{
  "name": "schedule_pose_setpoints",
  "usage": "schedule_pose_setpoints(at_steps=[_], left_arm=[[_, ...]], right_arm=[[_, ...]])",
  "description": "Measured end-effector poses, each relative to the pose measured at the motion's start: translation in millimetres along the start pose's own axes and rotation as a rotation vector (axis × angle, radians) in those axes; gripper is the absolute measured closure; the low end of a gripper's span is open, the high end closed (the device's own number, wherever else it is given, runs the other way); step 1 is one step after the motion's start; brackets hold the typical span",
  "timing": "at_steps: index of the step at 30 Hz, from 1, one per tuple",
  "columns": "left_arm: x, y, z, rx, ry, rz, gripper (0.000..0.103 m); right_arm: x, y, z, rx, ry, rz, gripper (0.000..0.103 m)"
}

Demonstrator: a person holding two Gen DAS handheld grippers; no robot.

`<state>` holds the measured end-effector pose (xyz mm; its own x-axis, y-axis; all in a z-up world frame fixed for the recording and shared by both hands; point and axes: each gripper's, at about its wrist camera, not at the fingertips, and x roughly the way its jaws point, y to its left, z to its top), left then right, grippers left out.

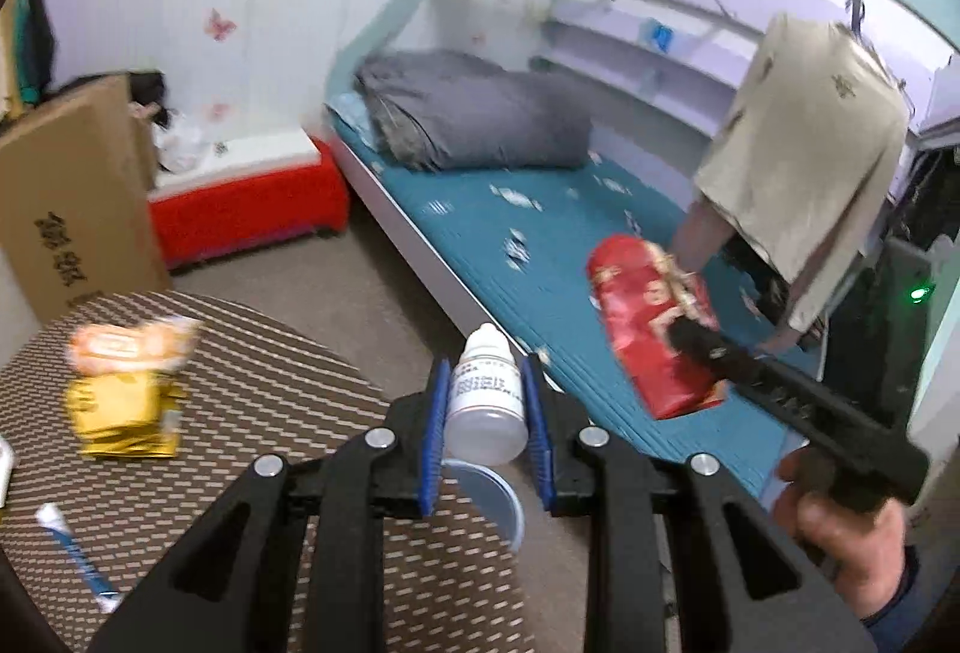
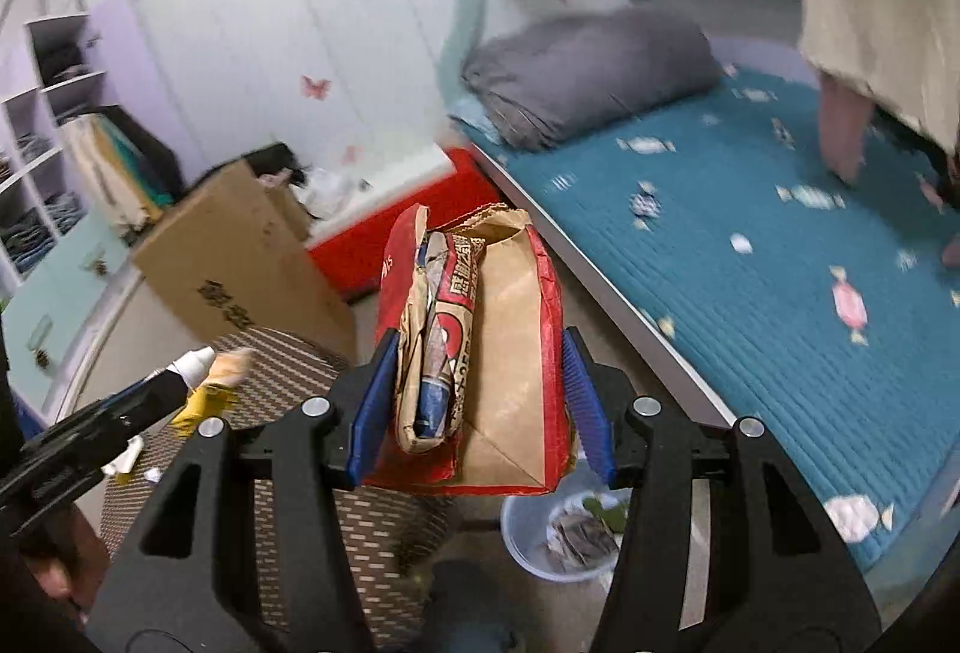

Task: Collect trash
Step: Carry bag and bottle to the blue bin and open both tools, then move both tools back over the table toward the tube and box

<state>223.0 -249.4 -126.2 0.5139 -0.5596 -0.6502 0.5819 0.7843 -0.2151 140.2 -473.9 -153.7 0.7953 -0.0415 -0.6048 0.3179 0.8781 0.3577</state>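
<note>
Here, left claw (image 1: 487, 407) pinches a smooth white bottle (image 1: 485, 401); right claw (image 2: 480, 401) clamps a crumpled red paper bag (image 2: 510, 353).

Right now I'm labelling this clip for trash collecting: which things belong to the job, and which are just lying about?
Job:
- small white bottle, held in left claw
- red paper bag, held in right claw
- waste bin below
- snack packets on the round table

Lying about:
- cardboard box
- grey pillow
- hanging shirt

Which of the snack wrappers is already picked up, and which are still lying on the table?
The red paper bag is picked up, clamped in the right gripper. The orange wrapper and the gold packet below it still lie on the woven table.
</note>
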Motion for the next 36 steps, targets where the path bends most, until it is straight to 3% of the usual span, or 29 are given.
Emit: schedule_pose_setpoints(at_steps=[12,20,21,22,23,24,25,27,36], left_arm=[[139.5,-35.5,-18.9,0.069,0.271,0.003,0.08],[197.0,-29.9,-29.7,0.12,0.43,0.034,0.078],[203.4,-29.1,-32.2,0.13,0.458,0.045,0.065],[205.9,-27.0,-33.9,0.131,0.472,0.054,0.037],[205.3,-27.1,-34.3,0.143,0.46,0.05,0.033],[202.1,-28.2,-35.4,0.16,0.451,0.079,0.016],[199.5,-28.7,-35.6,0.169,0.443,0.098,0.011],[192.9,-28.1,-36.0,0.169,0.421,0.076,0.011],[154.6,-24.7,-30.9,0.152,0.325,0.12,0.011]], right_arm=[[111.9,-68.6,-53.9,0.161,0.246,-0.054,0.05],[160.8,-87.0,-77.8,0.227,0.347,-0.039,0.044],[166.9,-90.5,-82.1,0.243,0.364,-0.029,0.038],[173.2,-95.7,-88.3,0.267,0.382,-0.027,0.032],[175.3,-97.9,-92.0,0.281,0.39,-0.025,0.024],[177.3,-101.9,-96.0,0.3,0.398,-0.023,0.017],[178.4,-107.1,-101.0,0.328,0.407,-0.019,0.013],[174.7,-113.0,-105.4,0.356,0.407,-0.021,0.007],[126.7,-111.1,-95.3,0.345,0.323,-0.087,0.006]])
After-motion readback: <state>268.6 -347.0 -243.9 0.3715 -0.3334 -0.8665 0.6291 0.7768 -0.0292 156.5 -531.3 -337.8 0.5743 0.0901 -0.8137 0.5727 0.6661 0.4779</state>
